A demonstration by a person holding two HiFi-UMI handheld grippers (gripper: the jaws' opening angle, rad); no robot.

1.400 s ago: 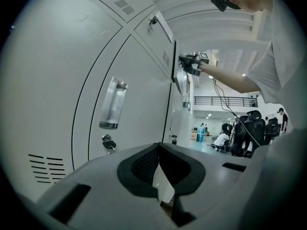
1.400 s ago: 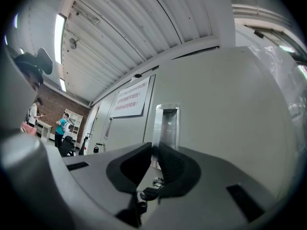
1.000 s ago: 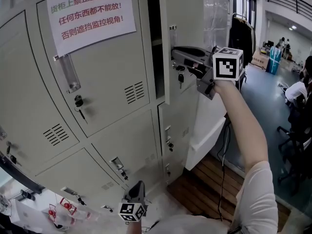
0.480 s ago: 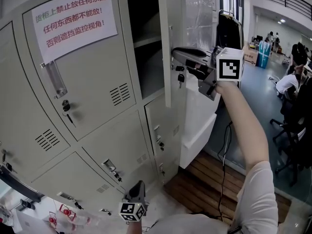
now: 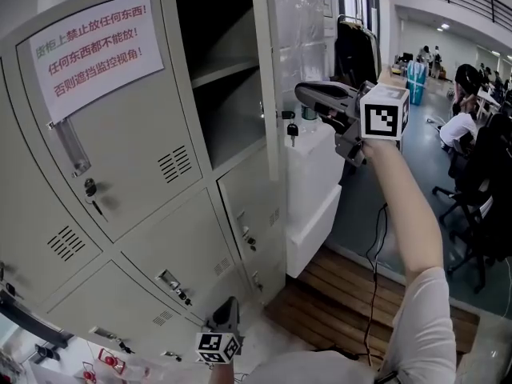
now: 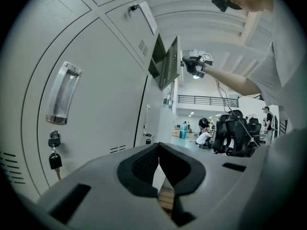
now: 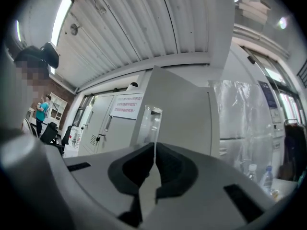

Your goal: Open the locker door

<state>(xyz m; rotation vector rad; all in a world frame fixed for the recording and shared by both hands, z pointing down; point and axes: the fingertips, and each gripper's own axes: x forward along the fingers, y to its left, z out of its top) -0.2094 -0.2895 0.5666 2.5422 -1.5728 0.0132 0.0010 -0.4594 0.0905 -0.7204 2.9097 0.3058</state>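
**Position.** The locker door (image 5: 266, 70) stands open at upper centre of the head view, seen nearly edge-on, with the shelved compartment (image 5: 220, 74) exposed to its left. A key (image 5: 292, 128) hangs from the door's lock on the right face.

**Claws.** The right gripper (image 5: 302, 94) sits just right of the door, level with the lock, and appears clear of the panel. Its jaws are closing pad to pad with nothing between them. The left gripper (image 5: 227, 304) is low at bottom centre, jaws together and empty, well apart from the door.

**Risks, as judged.**
- Nothing holds the door. If the hinge is loose or the locker leans, it could drift back towards shut, and the task would need repeating.
- The claw tip is close to the dangling key. A careless withdrawal could snag it, tug the door or bend the key.
- A further push could swing the door into the white cabinet (image 5: 316, 182) behind it.
- Whether the door is open far enough cannot be confirmed from this angle.
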